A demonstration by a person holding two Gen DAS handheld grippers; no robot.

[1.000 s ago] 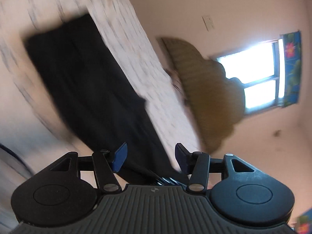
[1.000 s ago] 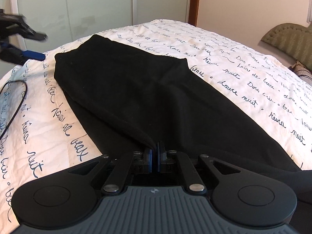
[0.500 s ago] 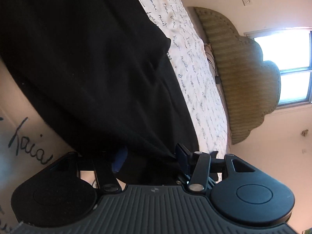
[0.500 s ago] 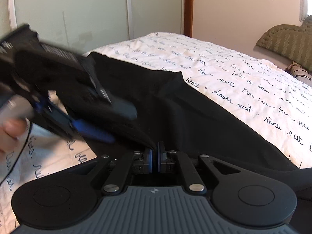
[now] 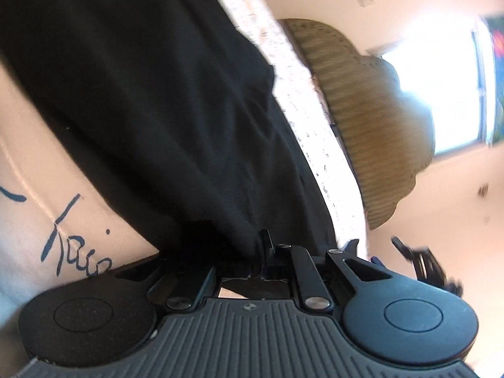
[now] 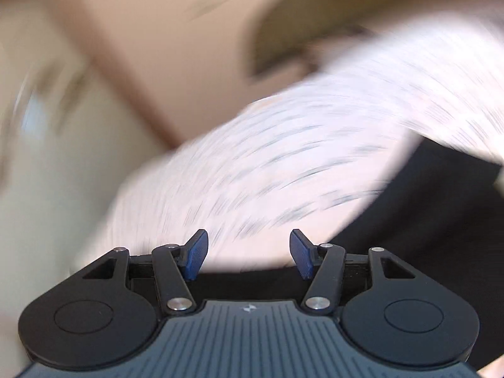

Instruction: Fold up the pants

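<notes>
1. Now the left gripper point(image 5: 263, 252) has its jaws drawn nearly together on a bunched edge of the pants point(image 5: 163, 94); they have just been closing, and black cloth sits between them at 12 o'clock from the gripper's body.
2. Outward from that pinch, the one pair of black pants spreads up and toward 10 o'clock across the left wrist view, lying on the sheet point(image 5: 47, 189).
3. One sheet shows, white with dark handwritten script, visible at 8 o'clock and as a strip running toward 1 o'clock.
4. One padded headboard point(image 5: 371, 119) stands at 2 o'clock beyond the sheet, and one bright window point(image 5: 441, 88) lies at 3 o'clock from it.
5. The right gripper point(image 6: 249, 253) has its jaws spread apart, having just been opening; nothing lies between its two blue pads point(image 6: 197, 253).
6. In the blurred right wrist view the pants point(image 6: 441, 220) lie at 3 o'clock and run under the gripper's front edge, with the sheet point(image 6: 283, 173) from 12 to 2 o'clock.
7. A second gripper shape shows, smeared, at 4 o'clock in the left wrist view.
</notes>
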